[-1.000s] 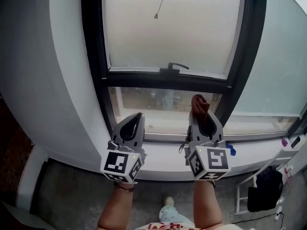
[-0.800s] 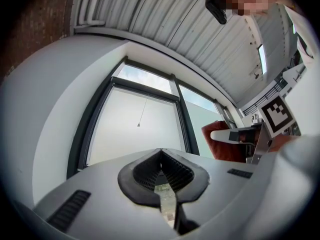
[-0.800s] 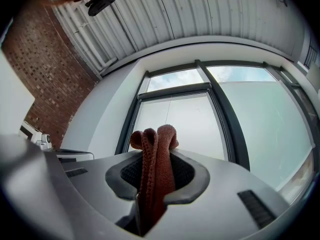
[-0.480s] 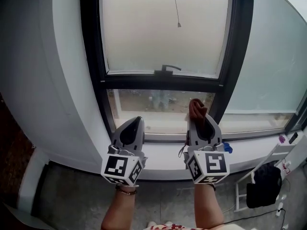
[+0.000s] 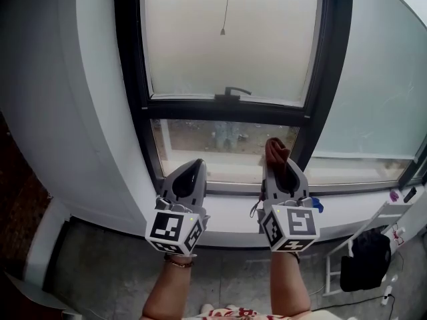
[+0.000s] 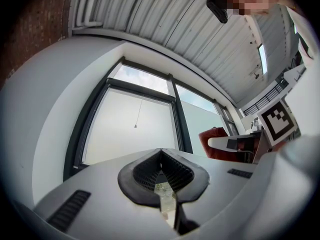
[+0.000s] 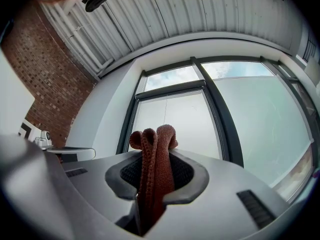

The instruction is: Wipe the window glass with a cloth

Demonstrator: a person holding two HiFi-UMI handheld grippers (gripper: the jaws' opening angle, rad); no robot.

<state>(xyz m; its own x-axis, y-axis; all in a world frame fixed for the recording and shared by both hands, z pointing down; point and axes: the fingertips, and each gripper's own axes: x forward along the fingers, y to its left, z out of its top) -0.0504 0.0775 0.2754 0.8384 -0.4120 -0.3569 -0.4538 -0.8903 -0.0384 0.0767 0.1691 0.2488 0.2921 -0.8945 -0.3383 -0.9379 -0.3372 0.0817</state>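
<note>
The right tongs (image 5: pixel 279 164) (image 7: pixel 154 160) are clamped tight on a rust-brown knitted cloth (image 5: pixel 275 149) (image 7: pixel 158 136). The cloth is folded into a thick bundle, and its rounded top pokes out past the tips. The left tongs (image 5: pixel 193 168) (image 6: pixel 160 155) are closed tip to tip with nothing between them; only a thin slit shows lower down. Each carries a marker cube (image 5: pixel 175 233) at the near end, and the 2 are held side by side, well apart, at about the same height, with a bare forearm (image 5: pixel 291 287) behind each.

From the head view both point at the lower pane (image 5: pixel 200 151) of the window, a clear strip of glass with the ground outside showing through. The cloth sits in front of that pane's right end, just beside the black frame upright (image 5: pixel 319 112). Whether it touches the glass I cannot tell.

Above a black crossbar with a small handle (image 5: pixel 230 93) is the tall upper pane (image 5: pixel 267 39), pale and milky, with a pull cord (image 5: pixel 225 15) hanging in front of it. To the right of the upright is another wide pale pane (image 5: pixel 380 85).

Below runs a white sill (image 5: pixel 227 212), with something small and blue (image 5: pixel 316 205) on it beside the right tongs. A grey-white wall (image 5: pixel 53 112) stands to the left. Down on the grey floor (image 5: pixel 100 265), far right, is a black bag (image 5: pixel 363 264).
</note>
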